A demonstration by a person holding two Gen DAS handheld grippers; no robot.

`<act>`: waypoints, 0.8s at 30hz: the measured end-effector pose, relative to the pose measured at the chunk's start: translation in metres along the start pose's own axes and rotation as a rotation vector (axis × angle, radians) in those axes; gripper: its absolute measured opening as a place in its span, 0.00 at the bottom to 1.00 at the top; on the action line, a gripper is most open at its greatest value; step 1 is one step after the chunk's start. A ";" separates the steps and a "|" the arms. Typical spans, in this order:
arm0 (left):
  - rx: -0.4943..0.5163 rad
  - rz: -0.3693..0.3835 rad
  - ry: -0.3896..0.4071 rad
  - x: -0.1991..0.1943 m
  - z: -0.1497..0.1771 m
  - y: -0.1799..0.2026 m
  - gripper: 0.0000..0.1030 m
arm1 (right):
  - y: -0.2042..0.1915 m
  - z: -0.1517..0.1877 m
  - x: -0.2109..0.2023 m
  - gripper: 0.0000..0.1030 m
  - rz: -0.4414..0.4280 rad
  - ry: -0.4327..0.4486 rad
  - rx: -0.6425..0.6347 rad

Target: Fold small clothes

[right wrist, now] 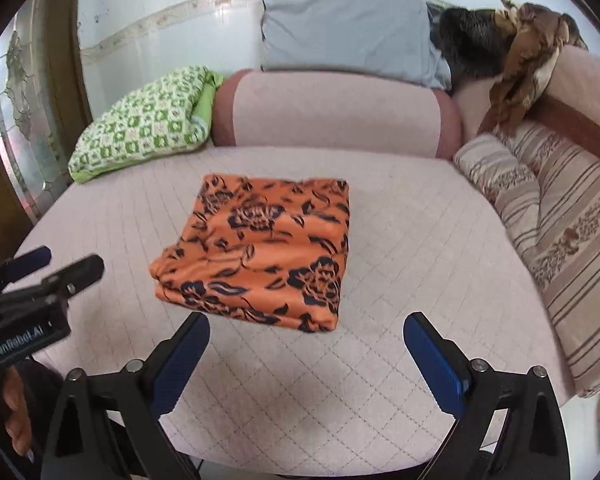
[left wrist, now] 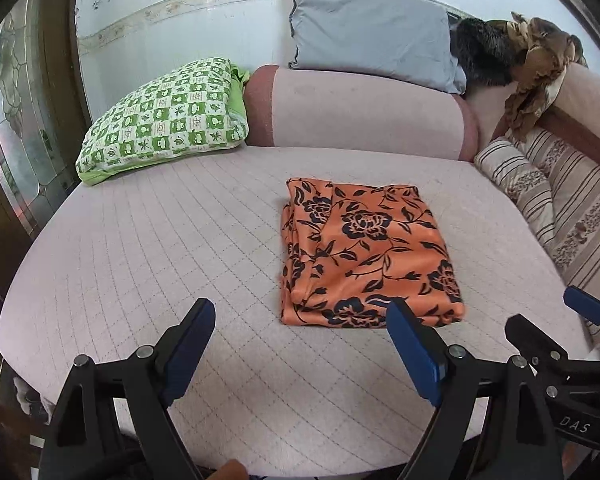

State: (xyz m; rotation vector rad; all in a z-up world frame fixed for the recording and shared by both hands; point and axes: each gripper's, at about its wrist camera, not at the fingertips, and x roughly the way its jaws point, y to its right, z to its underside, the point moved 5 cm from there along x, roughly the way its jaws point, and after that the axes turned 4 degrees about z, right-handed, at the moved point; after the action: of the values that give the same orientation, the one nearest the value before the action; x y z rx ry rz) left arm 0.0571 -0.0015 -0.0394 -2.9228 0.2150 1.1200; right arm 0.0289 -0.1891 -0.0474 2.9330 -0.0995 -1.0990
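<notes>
Only the right wrist view catches a hand (right wrist: 14, 420) at its near left edge, gripping the left gripper's handle; the left wrist view shows none. The orange floral garment (left wrist: 364, 252) lies folded into a soft, thick rectangle mid-cushion on the pale quilted seat (left wrist: 140, 248), long axis running near to far, layered edges on its left. Left gripper (left wrist: 300, 336) hangs spread wide, empty, just short of the cloth's near edge. Right gripper (right wrist: 306, 344) likewise gapes, holding nothing.
</notes>
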 end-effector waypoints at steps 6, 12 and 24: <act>-0.007 -0.012 0.016 -0.007 -0.002 0.001 0.85 | -0.001 -0.006 -0.011 0.96 0.020 0.029 -0.018; 0.008 -0.038 -0.005 -0.001 -0.002 0.001 0.85 | -0.003 -0.003 -0.001 0.96 0.031 -0.008 -0.044; 0.014 -0.028 -0.007 0.010 -0.012 0.004 0.96 | -0.005 -0.010 0.013 0.96 0.026 -0.029 -0.046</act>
State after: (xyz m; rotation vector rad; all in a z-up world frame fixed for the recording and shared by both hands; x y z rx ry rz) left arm 0.0717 -0.0068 -0.0368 -2.8998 0.1796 1.1208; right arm 0.0458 -0.1855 -0.0486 2.8678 -0.1106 -1.1246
